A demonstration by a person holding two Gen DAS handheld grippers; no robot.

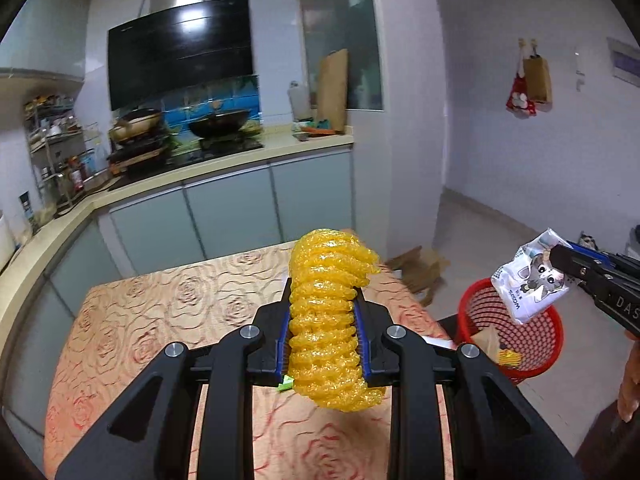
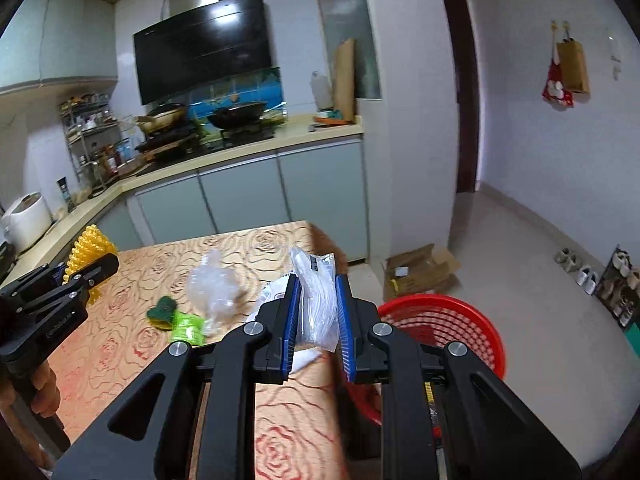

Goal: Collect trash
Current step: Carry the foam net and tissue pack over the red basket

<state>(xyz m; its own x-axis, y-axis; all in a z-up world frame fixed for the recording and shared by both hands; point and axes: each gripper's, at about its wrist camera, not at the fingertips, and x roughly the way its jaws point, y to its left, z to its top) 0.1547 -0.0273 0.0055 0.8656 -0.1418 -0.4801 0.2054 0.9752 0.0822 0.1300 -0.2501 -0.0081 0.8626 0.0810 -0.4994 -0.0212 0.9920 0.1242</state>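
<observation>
Trash in both hands: the left hand-held gripper [image 1: 322, 316] is clamped on a yellow foam net sleeve [image 1: 330, 320], held above the rose-print counter [image 1: 140, 312], while the right hand-held gripper [image 2: 318, 316] is closed on a white cartoon-print wrapper [image 2: 318, 300], which hangs just above the rim of the red mesh basket [image 2: 460, 320] on the floor beside the counter. Step in hand looks like carry-to-bin w/ both loads. To do it well: bring each load fully over the basket mouth before letting go, wrapper first, since light film can drift; keep the sleeve clear of the counter edge. More litter waits on the counter: clear plastic bag [image 2: 216, 284], green packet [image 2: 186, 326], dark green scrap [image 2: 162, 312].
</observation>
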